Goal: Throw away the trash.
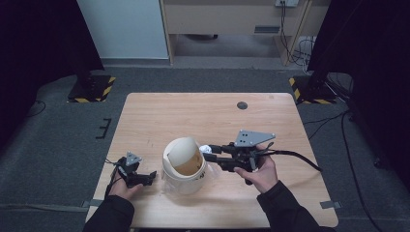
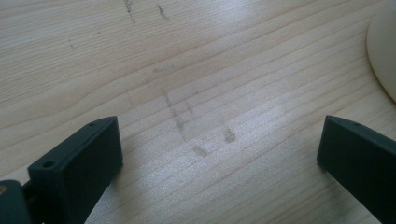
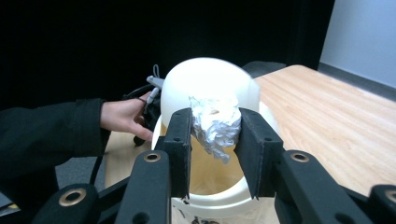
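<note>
A cream bin with a tipped-back domed lid stands on the wooden table, near its front. My right gripper is shut on a crumpled white paper ball just right of the bin's opening. In the right gripper view the paper ball is pinched between the two jaws of my right gripper, right over the bin's open mouth and in front of the lid. My left gripper lies low on the table left of the bin, open and with nothing between its fingers.
The bin's curved edge shows at the right of the left gripper view, over scuffed wood. A dark round mark sits at the table's far side. The right gripper's cable trails off to the right. Stand bases rest on the floor beyond.
</note>
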`<state>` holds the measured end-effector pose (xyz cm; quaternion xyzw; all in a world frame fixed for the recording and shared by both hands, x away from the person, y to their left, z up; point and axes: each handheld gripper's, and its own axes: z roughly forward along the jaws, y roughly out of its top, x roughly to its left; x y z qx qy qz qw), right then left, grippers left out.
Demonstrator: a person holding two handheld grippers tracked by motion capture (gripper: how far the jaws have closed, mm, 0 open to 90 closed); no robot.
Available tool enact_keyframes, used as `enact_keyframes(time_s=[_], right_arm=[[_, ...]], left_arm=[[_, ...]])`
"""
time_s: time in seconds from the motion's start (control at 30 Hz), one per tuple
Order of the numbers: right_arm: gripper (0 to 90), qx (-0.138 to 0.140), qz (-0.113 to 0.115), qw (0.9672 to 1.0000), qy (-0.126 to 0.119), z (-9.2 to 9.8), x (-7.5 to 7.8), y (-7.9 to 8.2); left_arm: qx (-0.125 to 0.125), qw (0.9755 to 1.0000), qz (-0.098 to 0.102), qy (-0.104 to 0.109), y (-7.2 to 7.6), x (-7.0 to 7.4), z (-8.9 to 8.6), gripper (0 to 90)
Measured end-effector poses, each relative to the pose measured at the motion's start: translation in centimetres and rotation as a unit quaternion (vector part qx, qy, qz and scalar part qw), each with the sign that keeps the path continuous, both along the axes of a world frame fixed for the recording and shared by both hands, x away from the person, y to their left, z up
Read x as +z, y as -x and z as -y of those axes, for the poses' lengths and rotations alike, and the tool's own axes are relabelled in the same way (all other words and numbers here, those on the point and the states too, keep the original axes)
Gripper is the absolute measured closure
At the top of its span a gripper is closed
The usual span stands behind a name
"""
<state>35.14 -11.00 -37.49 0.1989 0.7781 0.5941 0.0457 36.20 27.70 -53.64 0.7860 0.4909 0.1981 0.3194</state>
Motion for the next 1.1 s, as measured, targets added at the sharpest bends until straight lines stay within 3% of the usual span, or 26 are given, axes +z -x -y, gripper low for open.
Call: enact_keyframes(time_s=[1.1], right_arm=[[66.1, 0.024, -0.024, 0.9972, 0.066, -3.2, -4.3, 0.0]], left_arm=[[0.0, 1.0, 0.0, 0.0, 0.0, 0.0, 0.0, 0.0]])
